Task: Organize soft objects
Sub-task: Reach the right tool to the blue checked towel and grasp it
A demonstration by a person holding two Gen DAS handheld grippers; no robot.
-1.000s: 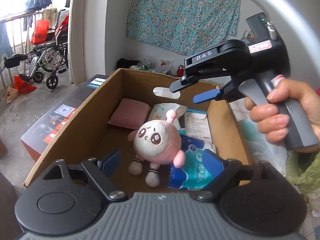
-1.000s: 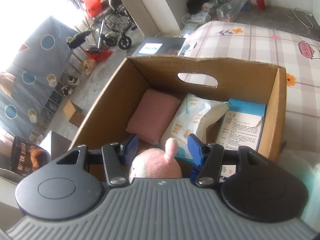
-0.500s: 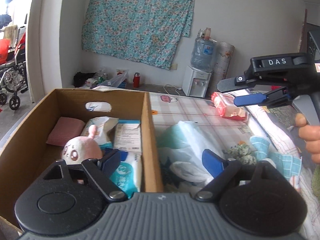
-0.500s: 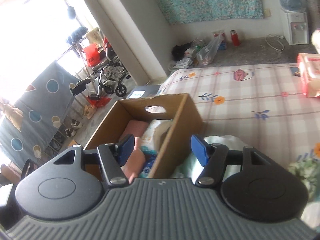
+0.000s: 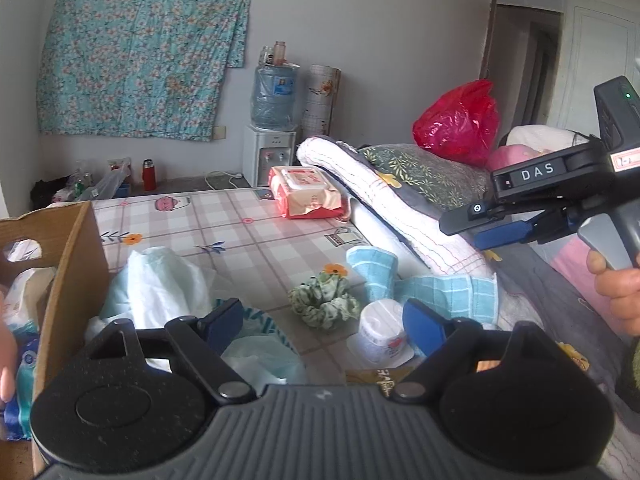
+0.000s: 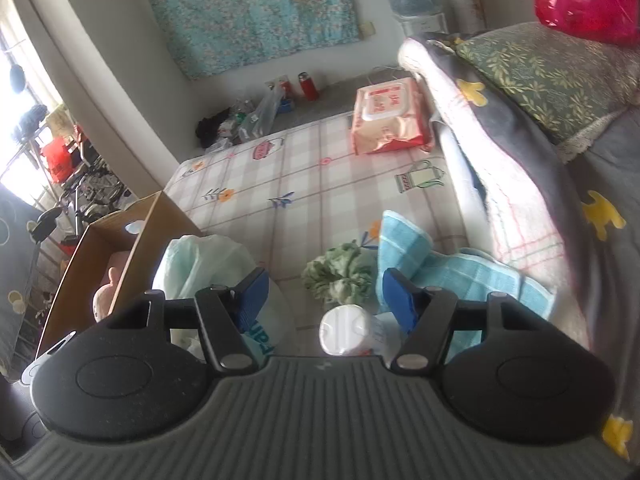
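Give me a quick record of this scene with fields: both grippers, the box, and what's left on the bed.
left gripper: open, empty, over the bed
right gripper: open, empty, above the tissue roll
box: cardboard, at the bed's left edge, holds a pink plush and packets
on the bed: green scrunchie, blue towel, tissue roll, pale plastic bags, red wipes pack
scrunchie: beside the towel, just beyond the roll
wipes pack: far side, against the folded quilt

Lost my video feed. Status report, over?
Both claws, left and right, open, empty. Green scrunchie, blue towel and tissue roll loose on the bed, outside the cardboard box. Nothing blocking them.
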